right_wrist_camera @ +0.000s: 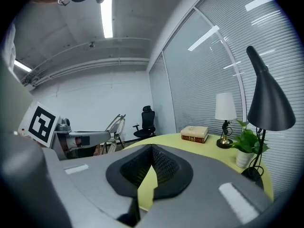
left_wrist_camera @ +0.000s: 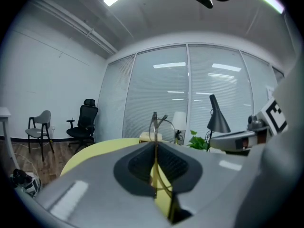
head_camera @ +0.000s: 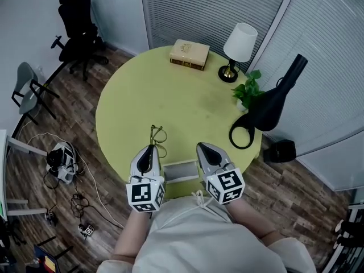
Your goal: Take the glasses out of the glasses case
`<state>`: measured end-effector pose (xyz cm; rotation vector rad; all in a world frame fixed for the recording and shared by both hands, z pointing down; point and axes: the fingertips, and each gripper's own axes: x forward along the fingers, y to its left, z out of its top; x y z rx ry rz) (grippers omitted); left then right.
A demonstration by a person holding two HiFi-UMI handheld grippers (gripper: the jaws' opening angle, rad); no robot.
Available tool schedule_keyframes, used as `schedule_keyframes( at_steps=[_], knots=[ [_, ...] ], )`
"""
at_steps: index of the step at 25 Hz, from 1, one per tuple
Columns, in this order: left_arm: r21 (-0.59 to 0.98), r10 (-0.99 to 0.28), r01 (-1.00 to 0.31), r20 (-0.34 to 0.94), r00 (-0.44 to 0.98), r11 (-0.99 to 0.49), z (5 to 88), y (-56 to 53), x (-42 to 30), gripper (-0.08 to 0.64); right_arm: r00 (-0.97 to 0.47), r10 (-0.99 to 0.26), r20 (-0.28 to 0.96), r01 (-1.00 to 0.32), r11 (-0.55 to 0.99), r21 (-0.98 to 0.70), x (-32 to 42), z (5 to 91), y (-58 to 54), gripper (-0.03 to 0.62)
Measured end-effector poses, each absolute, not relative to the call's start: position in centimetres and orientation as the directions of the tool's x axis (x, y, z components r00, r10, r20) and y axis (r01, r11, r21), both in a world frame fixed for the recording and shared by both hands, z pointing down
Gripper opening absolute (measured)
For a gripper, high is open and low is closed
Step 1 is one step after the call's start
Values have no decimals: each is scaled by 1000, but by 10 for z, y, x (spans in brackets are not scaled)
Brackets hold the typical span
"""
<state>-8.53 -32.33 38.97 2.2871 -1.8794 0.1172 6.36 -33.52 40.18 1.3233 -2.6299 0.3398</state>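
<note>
Thin wire-framed glasses (head_camera: 157, 137) hang above the near part of the round yellow-green table (head_camera: 142, 107), and my left gripper (head_camera: 151, 148) is shut on one of their arms. In the left gripper view the wire frame (left_wrist_camera: 155, 123) runs up from between the shut jaws of my left gripper (left_wrist_camera: 155, 145). An open pale glasses case (head_camera: 180, 170) lies at the table's near edge between the two grippers. My right gripper (head_camera: 202, 147) is shut on nothing just right of the case. The right gripper view shows its jaws (right_wrist_camera: 151, 149) touching and the glasses (right_wrist_camera: 117, 125) off to the left.
At the table's far side lie a book (head_camera: 189, 54), a white-shaded lamp (head_camera: 239, 45), a small potted plant (head_camera: 248, 92) and a black desk lamp (head_camera: 271, 106). A black office chair (head_camera: 77, 28), a grey chair (head_camera: 27, 92) and cables (head_camera: 63, 157) sit on the floor at left.
</note>
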Motion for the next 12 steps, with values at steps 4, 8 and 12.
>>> schedule_keyframes(
  at_steps=[4, 8, 12],
  knots=[
    [87, -963, -978, 181, 200, -187, 393, -324, -83, 15, -593, -760, 267, -804, 579, -137, 66, 405, -334, -2],
    [95, -961, -978, 190, 203, -188, 395, -326, -83, 15, -594, -757, 272, -804, 571, -166, 67, 408, -335, -2],
    [94, -960, -978, 194, 202, -187, 396, -327, -84, 15, -592, -754, 285, -805, 572, -158, 66, 410, -335, -2]
  ],
)
